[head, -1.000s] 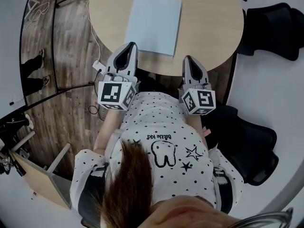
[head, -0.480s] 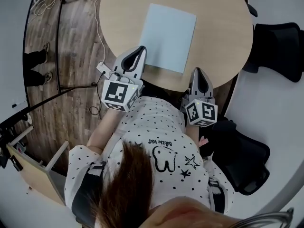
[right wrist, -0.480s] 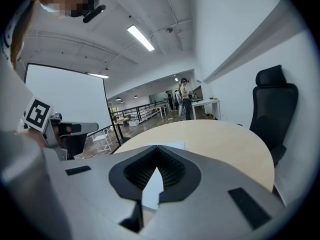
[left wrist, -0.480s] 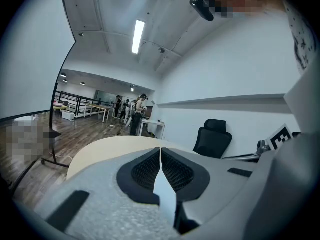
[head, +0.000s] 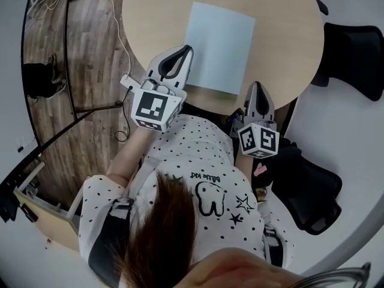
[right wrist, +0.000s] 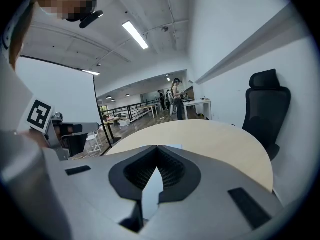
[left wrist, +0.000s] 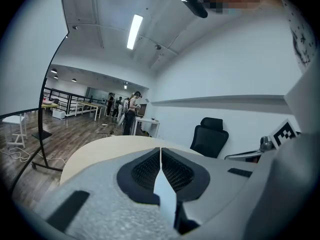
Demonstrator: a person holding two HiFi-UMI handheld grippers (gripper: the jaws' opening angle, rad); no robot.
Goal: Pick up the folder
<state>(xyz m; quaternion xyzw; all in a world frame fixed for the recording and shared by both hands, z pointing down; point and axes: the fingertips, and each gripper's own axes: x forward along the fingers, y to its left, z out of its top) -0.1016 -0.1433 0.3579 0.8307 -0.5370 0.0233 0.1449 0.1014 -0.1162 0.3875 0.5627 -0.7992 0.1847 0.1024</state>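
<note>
A pale blue folder [head: 219, 47] lies flat on the round wooden table [head: 282, 23]. My left gripper [head: 185, 50] is shut and empty; its tips are over the table at the folder's left edge, near the front corner. My right gripper [head: 257, 86] is also shut and empty, with its tips at the table's near rim just right of the folder's front right corner. In the left gripper view the jaws [left wrist: 160, 149] meet, and a blue strip of folder [left wrist: 167, 199] shows below them. The right gripper view shows closed jaws [right wrist: 157, 147] with the folder [right wrist: 173, 146] just beyond.
Black office chairs stand to the right of the table [head: 354, 53] and beside the person [head: 312, 191]. A black metal stand [head: 72, 71] and a white cable [head: 123, 47] are on the wooden floor to the left. People stand far off in the room [left wrist: 131, 114].
Both grippers have moved forward toward the table. The left one's tips went from the table's rim to the folder's left edge; the right one's tips reached the rim.
</note>
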